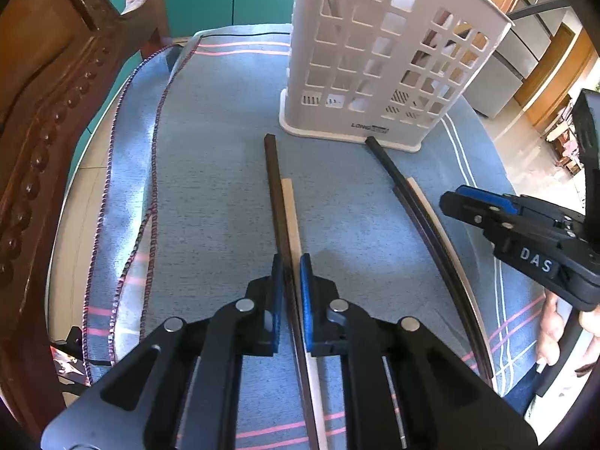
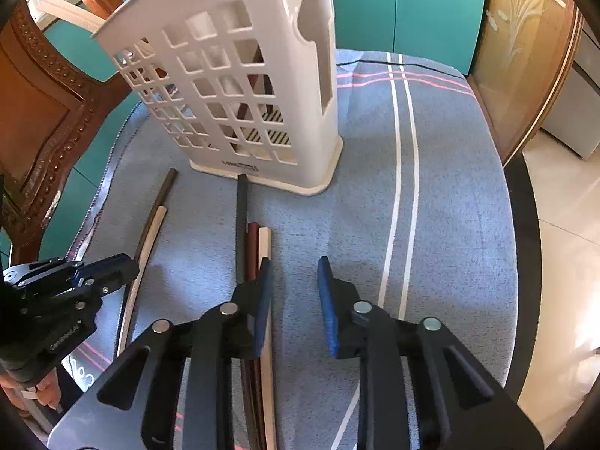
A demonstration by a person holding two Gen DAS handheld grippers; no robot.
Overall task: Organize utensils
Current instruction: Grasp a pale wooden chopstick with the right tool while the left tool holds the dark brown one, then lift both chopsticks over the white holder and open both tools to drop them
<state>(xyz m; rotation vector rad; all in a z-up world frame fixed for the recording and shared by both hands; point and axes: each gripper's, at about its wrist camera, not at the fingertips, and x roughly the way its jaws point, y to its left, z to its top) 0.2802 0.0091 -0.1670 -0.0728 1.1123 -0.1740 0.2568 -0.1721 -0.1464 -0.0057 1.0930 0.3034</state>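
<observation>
A white slotted utensil holder [image 1: 375, 56] [image 2: 232, 86] stands upright on the blue cloth, with a few dark sticks showing through its grid. In front of it lie two groups of chopsticks. My left gripper [image 1: 290, 266] [image 2: 123, 270] is shut on the left pair, a dark chopstick [image 1: 275, 195] and a pale one [image 1: 290, 210], which rest on the cloth. The right group holds a black chopstick [image 2: 242, 225], a reddish-brown one [image 2: 252, 247] and a pale one [image 2: 265, 247]. My right gripper [image 2: 294, 266] [image 1: 455, 200] is open just right of this group, with nothing between its pads.
The blue striped cloth [image 1: 206, 187] covers a round table whose dark edge [image 2: 525, 262] curves along the right. A carved wooden chair [image 1: 37, 131] stands close on the left, a teal cabinet [image 2: 412, 7] behind. A hand [image 1: 555, 322] shows under the right gripper.
</observation>
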